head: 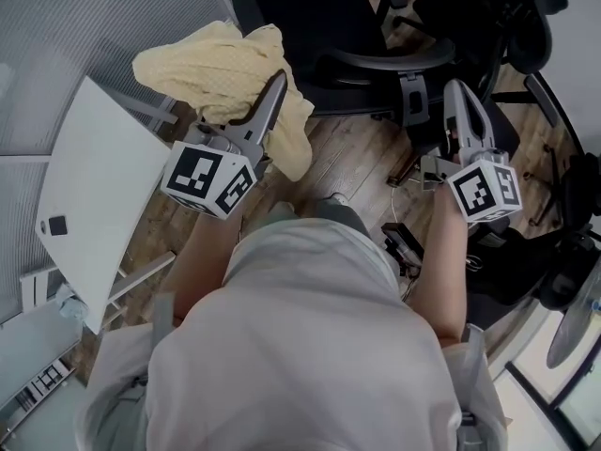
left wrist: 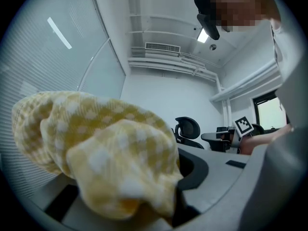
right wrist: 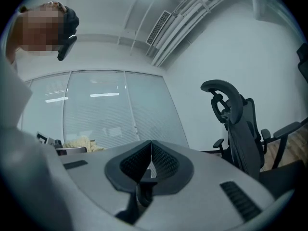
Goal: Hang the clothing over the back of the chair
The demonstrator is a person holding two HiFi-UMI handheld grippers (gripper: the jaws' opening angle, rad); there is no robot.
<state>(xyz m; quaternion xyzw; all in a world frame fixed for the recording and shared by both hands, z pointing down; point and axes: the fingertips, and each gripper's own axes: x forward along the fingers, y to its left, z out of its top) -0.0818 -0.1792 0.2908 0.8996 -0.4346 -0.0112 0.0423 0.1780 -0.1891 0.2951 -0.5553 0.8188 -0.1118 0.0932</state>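
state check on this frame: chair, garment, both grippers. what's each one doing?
black office chair: nothing hung on it
left gripper: shut on the yellow checked garment
yellow checked garment: bunched, held up in the air, not on the chair
right gripper: shut, empty

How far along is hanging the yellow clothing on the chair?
Done: the clothing is picked up. In hand: the left gripper is shut on it; the right gripper is shut and empty. Left: draping it over the back of the black chair.
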